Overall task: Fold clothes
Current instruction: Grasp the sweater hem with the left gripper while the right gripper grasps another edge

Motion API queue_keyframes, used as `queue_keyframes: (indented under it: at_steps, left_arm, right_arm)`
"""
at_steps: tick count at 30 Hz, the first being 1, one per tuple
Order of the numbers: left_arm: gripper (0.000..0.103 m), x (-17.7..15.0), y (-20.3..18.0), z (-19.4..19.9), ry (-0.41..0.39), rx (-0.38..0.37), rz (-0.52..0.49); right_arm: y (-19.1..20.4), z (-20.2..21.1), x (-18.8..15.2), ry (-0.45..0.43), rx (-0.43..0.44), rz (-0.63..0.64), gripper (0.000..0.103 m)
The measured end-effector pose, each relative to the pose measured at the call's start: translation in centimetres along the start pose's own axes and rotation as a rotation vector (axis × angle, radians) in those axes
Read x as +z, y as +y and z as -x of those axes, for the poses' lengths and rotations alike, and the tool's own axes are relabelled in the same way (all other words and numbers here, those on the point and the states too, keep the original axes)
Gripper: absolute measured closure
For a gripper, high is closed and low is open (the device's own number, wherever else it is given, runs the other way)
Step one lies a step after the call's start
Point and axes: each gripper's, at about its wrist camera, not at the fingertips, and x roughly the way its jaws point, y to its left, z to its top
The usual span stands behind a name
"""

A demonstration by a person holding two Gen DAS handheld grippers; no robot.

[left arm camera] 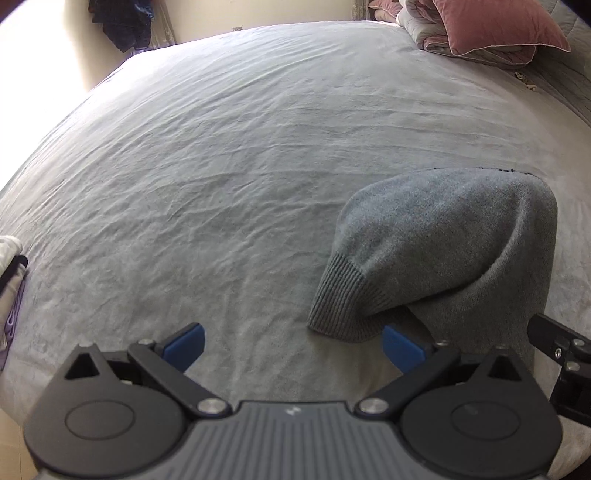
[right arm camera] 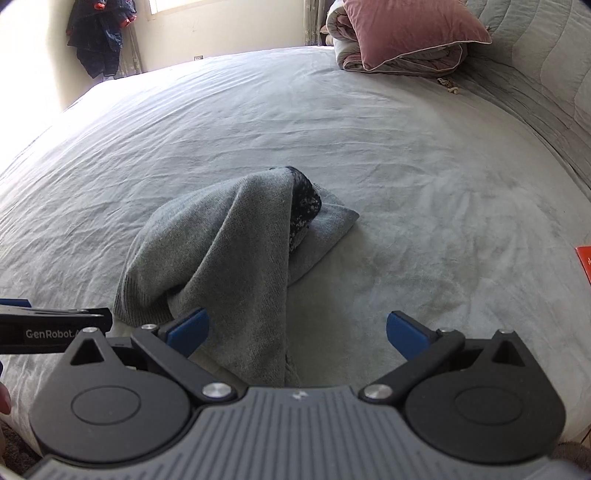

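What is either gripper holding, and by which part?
Nothing: the left gripper and right gripper are both open, and the grey sweater lies loose on the bed.

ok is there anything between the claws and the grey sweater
Nothing visible stands in the way. The grey sweater lies bunched on the bed, right at the open right claw, next to its left pad. The open left claw has its right pad by the ribbed cuff. The pink pillow is far off.

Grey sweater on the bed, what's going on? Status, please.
Left gripper open, empty. Right gripper open, empty. Grey sweater bunched on the bed, unfolded. Nothing in the way.
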Motion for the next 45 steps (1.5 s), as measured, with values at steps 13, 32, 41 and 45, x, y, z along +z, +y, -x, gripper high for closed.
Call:
queue_keyframes:
  at_steps: [13,32,41,45]
  left_arm:
    - [0.000,2.2,-1.0,-7.5,-0.085,-0.213,-0.117]
    - [0.000,-0.6,0.1,-9.2,-0.194,-0.308,-0.064]
    - [0.000,-0.3,0.5,-7.9,-0.208,-0.303,-0.034]
    - [0.001,0.2,1.6,-6.4,-0.240,-0.347,-0.011]
  right_arm:
    - [-0.1,-7.4,1.5,0.014,0.102,0.157,0.000]
    - [-0.8,-9.2,-1.5,-0.042,0.248,0.219,0.000]
    - [-1.2,-9.1,-0.9,-0.029,0.264,0.171,0.000]
    - [-2.4,-7.2,-0.5,-0.061,0.323,0.120,0.002]
